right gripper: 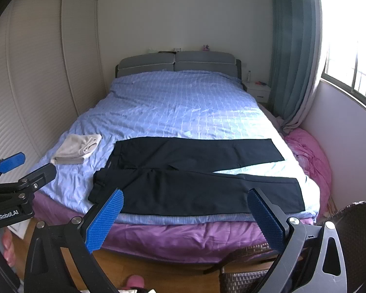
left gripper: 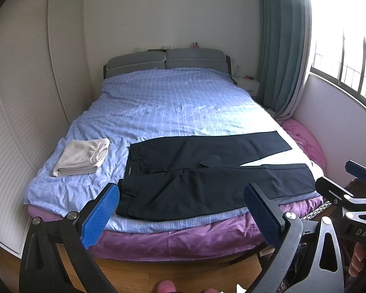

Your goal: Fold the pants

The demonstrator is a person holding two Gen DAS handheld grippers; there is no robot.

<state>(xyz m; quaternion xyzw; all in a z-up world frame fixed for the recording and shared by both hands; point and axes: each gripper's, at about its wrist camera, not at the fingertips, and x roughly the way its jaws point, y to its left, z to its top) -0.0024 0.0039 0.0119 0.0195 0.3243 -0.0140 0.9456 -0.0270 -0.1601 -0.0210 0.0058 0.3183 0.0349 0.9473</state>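
Dark navy pants [left gripper: 207, 171] lie flat across the foot of the bed, waistband to the left, both legs spread to the right; they also show in the right wrist view [right gripper: 195, 178]. My left gripper [left gripper: 180, 210] is open and empty, held off the bed's foot edge in front of the waist end. My right gripper [right gripper: 185, 216] is open and empty, in front of the near leg. The right gripper also shows at the right edge of the left wrist view [left gripper: 339, 178], and the left gripper shows at the left of the right wrist view [right gripper: 29, 166].
The bed has a blue checked cover [left gripper: 170, 107] over a purple sheet [left gripper: 183, 236]. Folded beige pants [left gripper: 83, 157] lie at the left. A white wardrobe [left gripper: 24, 97] stands left, a pink quilt [right gripper: 310, 156] and curtain [left gripper: 283, 48] right. A wicker chair [right gripper: 353, 222] is near right.
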